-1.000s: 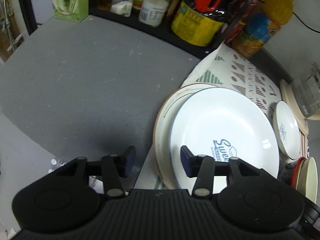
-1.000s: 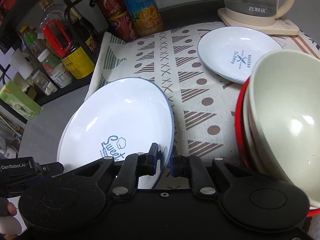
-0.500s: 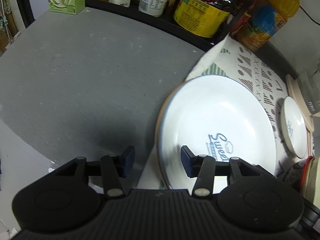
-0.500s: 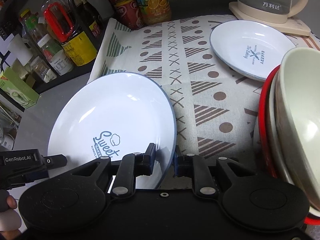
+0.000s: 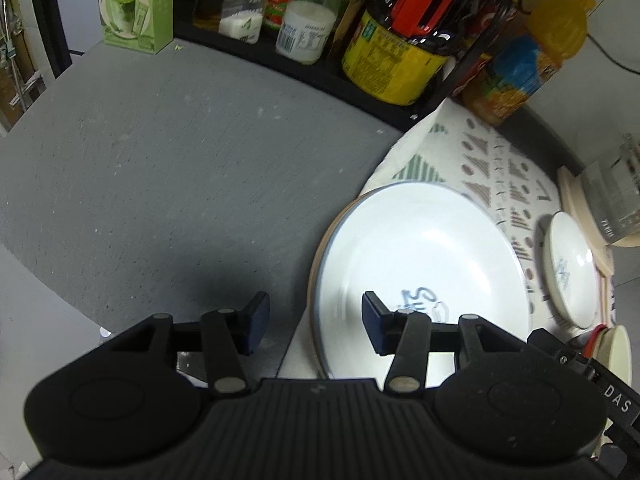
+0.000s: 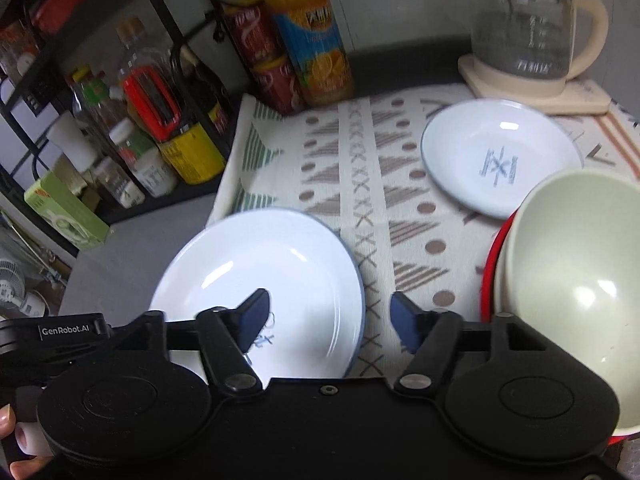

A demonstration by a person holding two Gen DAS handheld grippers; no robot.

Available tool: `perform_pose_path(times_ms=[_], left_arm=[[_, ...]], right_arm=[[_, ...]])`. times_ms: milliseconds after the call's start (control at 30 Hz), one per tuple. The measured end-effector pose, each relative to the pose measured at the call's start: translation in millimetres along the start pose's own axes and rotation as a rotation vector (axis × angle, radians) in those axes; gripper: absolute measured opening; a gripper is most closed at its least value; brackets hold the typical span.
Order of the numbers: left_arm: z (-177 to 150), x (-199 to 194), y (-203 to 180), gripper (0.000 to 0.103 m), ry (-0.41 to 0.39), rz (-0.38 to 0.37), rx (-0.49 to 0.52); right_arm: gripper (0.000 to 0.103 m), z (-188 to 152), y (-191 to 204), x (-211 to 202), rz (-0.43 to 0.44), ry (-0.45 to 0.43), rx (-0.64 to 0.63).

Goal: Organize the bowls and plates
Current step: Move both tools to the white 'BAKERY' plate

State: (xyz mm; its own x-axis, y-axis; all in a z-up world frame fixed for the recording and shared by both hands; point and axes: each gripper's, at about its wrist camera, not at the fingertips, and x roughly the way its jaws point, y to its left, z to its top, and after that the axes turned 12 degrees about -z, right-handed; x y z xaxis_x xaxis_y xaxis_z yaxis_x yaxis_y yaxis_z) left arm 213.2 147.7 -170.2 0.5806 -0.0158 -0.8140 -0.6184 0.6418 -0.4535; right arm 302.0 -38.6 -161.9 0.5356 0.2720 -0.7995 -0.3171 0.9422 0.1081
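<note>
A large white plate with blue "Sweet" lettering lies on a beige-rimmed plate at the left edge of the patterned cloth. My right gripper is open above the plate's right rim and holds nothing. My left gripper is open and empty at the plate's left rim. A smaller white plate lies farther back on the cloth. A pale green bowl sits nested in a red-rimmed bowl at the right.
A black rack with bottles and jars stands along the back left. An orange juice bottle and red cans stand behind the cloth. A glass kettle sits at the back right. A grey countertop lies to the left.
My right gripper has opened and let go of the large white plate, which now lies flat on the beige-rimmed plate. The right gripper has pulled back and up. The left gripper stays open.
</note>
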Motion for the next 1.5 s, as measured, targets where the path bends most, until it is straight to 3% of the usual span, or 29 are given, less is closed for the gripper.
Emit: perform_pose_path(times_ms=[67, 133, 333, 600, 900, 1267, 1500], left_arm=[[1.7, -5.3, -3.0, 0.051, -0.005, -0.013, 0.000], [3.1, -10.1, -7.3, 0.064, -0.013, -0.026, -0.003], [9.4, -19.4, -24.6, 0.079, -0.044, -0.060, 0.007], [11.8, -14.1, -61.2, 0.088, -0.065, -0.150, 0.078], [13.3, 11.2, -113.3, 0.088, -0.051, -0.213, 0.142], [20.3, 44.5, -159.5, 0.088, 0.004, -0.264, 0.163], [24.7, 73.9, -184.1, 0.087, 0.035, -0.295, 0.169]], right_arm=[[0.074, 3.4, -1.3, -9.4, 0.001, -0.030, 0.000], [0.088, 6.9, -3.1, -18.9, 0.000, -0.064, -0.003], [0.103, 20.7, -14.1, -42.9, -0.022, -0.150, 0.005], [0.103, 32.2, -50.8, -55.0, -0.084, -0.193, 0.066], [0.103, 48.1, -103.5, -54.2, -0.138, -0.212, 0.154], [0.102, 74.6, -155.0, -27.1, -0.145, -0.124, 0.228], [0.087, 93.2, -178.4, 4.3, -0.116, -0.034, 0.223]])
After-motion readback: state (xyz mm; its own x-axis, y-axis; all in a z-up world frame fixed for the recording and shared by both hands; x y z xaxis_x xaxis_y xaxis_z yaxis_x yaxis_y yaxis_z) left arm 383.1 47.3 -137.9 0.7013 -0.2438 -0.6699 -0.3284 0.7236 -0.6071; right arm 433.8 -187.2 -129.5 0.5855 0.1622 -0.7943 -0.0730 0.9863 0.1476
